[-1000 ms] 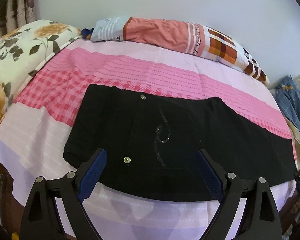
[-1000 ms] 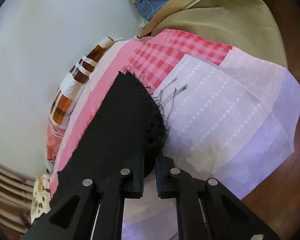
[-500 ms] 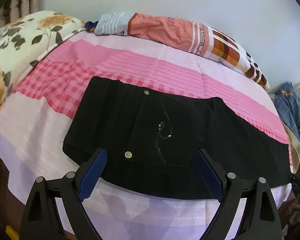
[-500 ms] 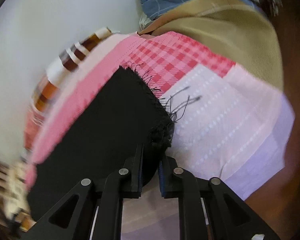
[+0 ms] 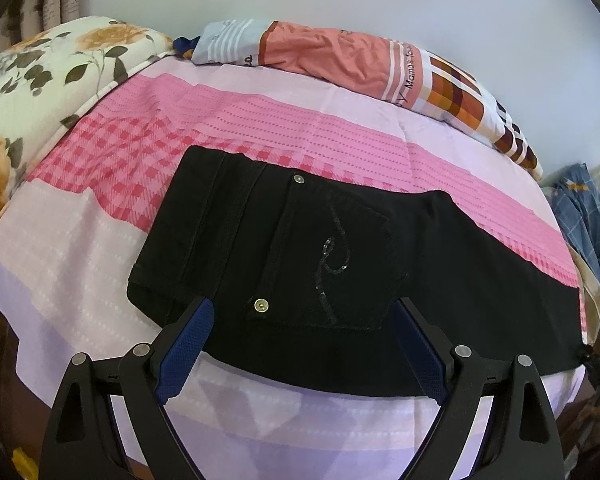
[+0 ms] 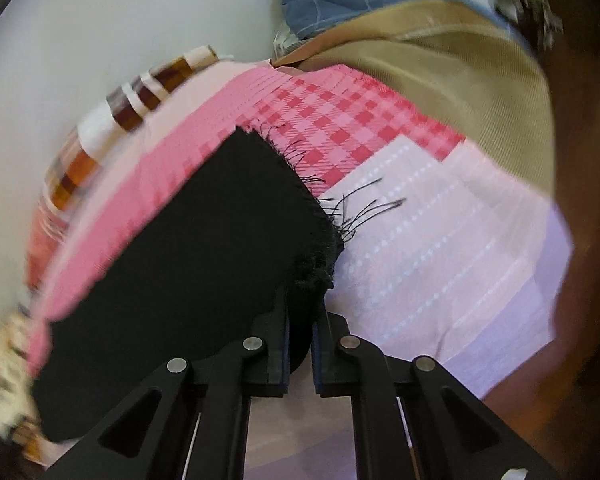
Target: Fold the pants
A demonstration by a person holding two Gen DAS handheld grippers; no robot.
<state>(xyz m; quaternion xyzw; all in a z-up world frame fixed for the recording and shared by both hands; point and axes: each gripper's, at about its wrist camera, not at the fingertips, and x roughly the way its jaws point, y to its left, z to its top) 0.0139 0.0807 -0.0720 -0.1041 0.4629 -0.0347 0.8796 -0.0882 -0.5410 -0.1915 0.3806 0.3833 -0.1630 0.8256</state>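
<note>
Below your left gripper (image 5: 300, 320), jaws spread wide and holding nothing: black pants (image 5: 340, 264) flat across the pink bedsheet (image 5: 260, 132), back pocket up. At your right gripper (image 6: 300, 312), jaws nearly closed: frayed hem (image 6: 312, 240) pinched between the pads.

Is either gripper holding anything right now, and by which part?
The right gripper is shut on the black pants at the frayed leg hem. The left gripper is open over the waist end, holding nothing.

Black pants (image 5: 340, 248) lie on a pink-checked, lilac-banded sheet (image 5: 80, 248) beside a floral cream pillow (image 5: 32, 80).
</note>
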